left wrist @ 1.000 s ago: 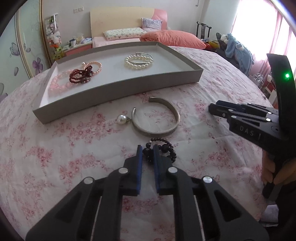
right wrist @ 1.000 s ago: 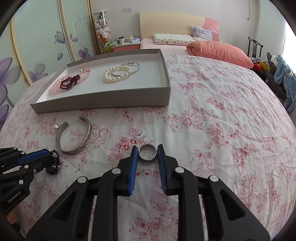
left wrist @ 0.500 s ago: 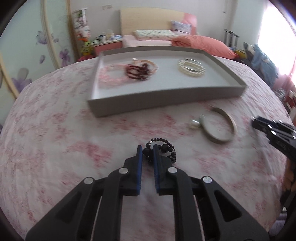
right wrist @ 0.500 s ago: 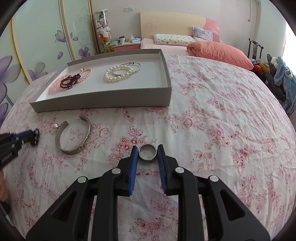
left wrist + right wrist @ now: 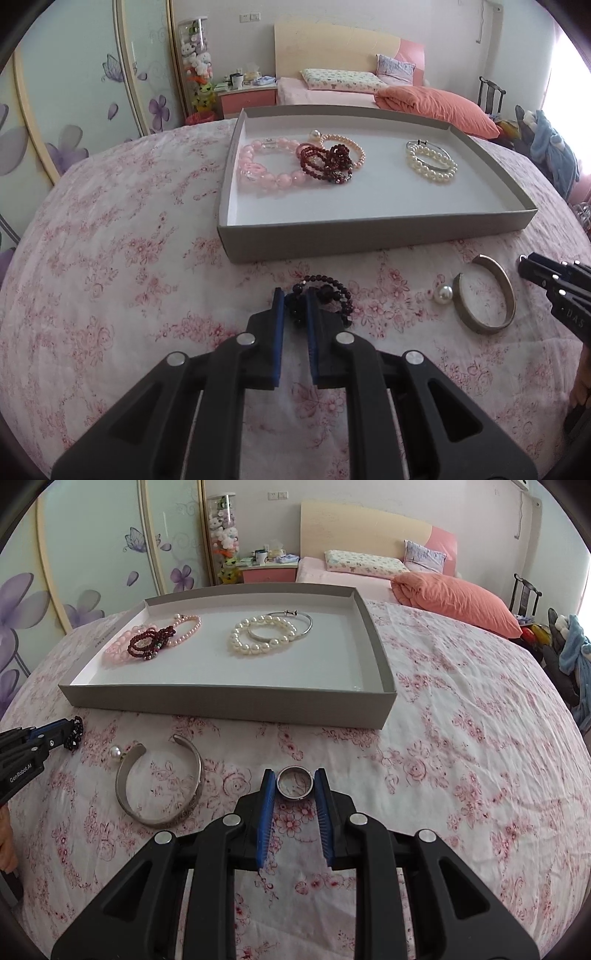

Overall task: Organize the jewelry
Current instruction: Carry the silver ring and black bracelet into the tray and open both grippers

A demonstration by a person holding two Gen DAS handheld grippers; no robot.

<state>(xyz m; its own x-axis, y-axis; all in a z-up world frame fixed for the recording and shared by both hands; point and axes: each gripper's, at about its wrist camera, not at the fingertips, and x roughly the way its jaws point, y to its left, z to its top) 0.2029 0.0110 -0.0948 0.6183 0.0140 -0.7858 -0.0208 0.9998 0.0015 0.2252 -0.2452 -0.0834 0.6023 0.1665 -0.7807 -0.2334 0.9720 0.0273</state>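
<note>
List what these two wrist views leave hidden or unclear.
- Left view: part of the dark bead bracelet is behind the left gripper fingers.
- Left view: the right gripper is cut off by the frame edge.
- Right view: cuff bangle engraving is too small to read.
- Both views: the tray near wall hides the floor strip behind it.

Glossy metal cuff point(image 5: 159, 779), matt cardboard tray point(image 5: 229, 701)

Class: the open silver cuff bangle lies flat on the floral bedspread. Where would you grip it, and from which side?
Grip the silver cuff bangle across its solid curved band opposite the gap, coming from above with one pad inside and one outside. It lies flat, and the pearl sits by one open end.
</note>
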